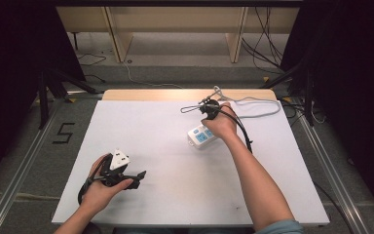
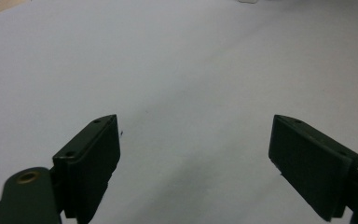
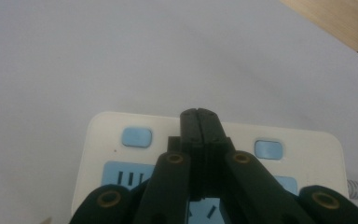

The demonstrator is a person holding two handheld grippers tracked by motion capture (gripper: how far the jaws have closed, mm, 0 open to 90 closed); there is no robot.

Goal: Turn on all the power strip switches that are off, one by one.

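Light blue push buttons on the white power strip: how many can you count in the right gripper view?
2: one light blue push button left of the shut jaws, another right of them; the gripper may hide more.

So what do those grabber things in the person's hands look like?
Both are black. The left gripper has flat, blocky jaw pads and a grey three-cornered plate on top. The right gripper has arms joined by brass-coloured rivets, and a black cable trails from it. The person's right arm wears a light blue sleeve.

I see even overhead light on the white table (image 1: 175,146); the surroundings fall into deep darkness. Shadows stay soft. Both gripper views look dim, grainy and slightly soft, with near jaws out of focus. No glare appears.
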